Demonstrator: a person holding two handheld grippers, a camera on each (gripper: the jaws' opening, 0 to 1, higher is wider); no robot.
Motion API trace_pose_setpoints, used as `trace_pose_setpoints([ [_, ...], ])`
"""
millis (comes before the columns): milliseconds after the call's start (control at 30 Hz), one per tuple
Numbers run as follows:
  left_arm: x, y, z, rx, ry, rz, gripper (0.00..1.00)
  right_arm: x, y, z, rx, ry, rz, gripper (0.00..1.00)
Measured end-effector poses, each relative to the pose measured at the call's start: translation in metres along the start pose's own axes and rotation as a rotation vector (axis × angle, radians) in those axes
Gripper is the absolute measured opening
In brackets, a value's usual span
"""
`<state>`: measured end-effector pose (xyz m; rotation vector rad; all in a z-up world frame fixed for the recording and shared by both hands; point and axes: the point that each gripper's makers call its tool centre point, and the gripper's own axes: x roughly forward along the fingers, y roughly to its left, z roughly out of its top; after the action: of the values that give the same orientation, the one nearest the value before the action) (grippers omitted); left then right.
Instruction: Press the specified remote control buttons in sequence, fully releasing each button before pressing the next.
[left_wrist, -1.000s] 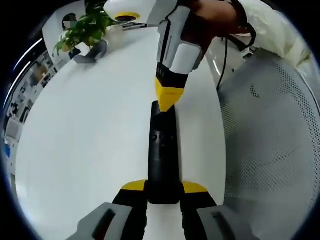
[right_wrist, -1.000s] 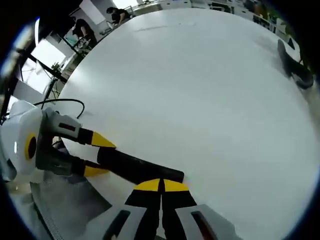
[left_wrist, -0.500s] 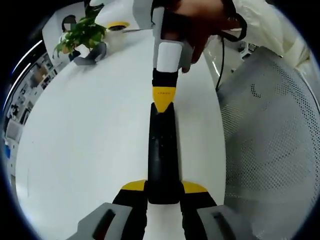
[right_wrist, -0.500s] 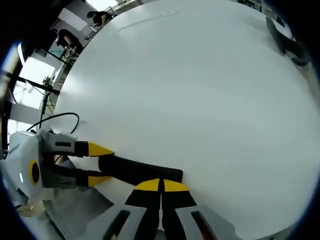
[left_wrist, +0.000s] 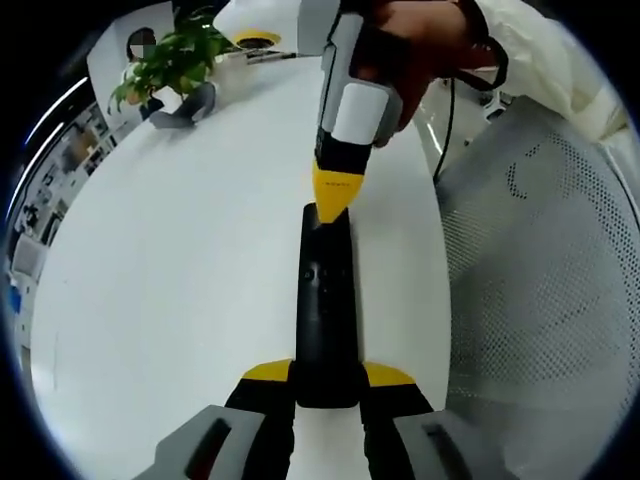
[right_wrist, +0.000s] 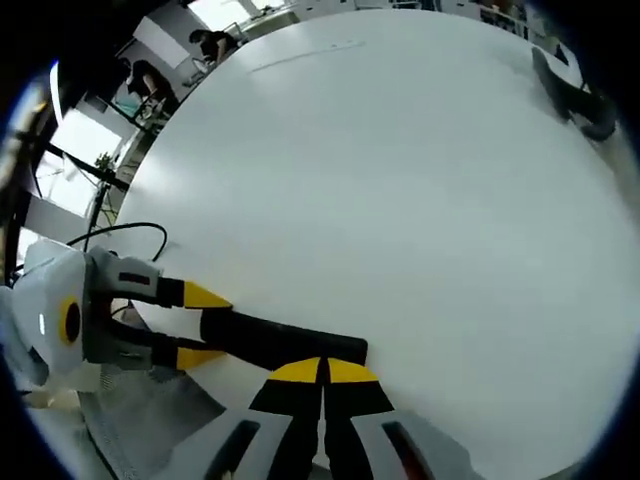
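A long black remote control lies lengthwise over the white table. My left gripper is shut on its near end, one yellow-tipped jaw on each side. My right gripper, held by a person's hand, comes down from above with its yellow tips shut together, touching the remote's far end. In the right gripper view, the right gripper is shut just over the remote, and the left gripper clamps the remote's other end from the left.
A potted green plant and a grey object stand at the table's far side. A white mesh chair is close on the right. A dark object lies near the table's far edge; a cable hangs beside it.
The right gripper tilted upright over the remote's far end half a second ago and has leaned back again, its tip staying at that end. The left gripper's hold on the remote is unchanged.
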<state>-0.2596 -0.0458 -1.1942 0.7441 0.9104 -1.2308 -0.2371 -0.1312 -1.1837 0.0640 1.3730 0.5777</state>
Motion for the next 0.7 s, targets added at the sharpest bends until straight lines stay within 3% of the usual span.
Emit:
trace_pose_setpoints([
  [500, -0.002, -0.006, -0.004, 0.006, -0.002, -0.007, 0.24, -0.001, 0.022, 0.003, -0.064, -0.083, 0.024, 0.00],
  [700, -0.004, -0.011, -0.008, 0.003, 0.014, -0.005, 0.24, 0.004, 0.020, -0.009, -0.086, -0.031, -0.024, 0.00],
])
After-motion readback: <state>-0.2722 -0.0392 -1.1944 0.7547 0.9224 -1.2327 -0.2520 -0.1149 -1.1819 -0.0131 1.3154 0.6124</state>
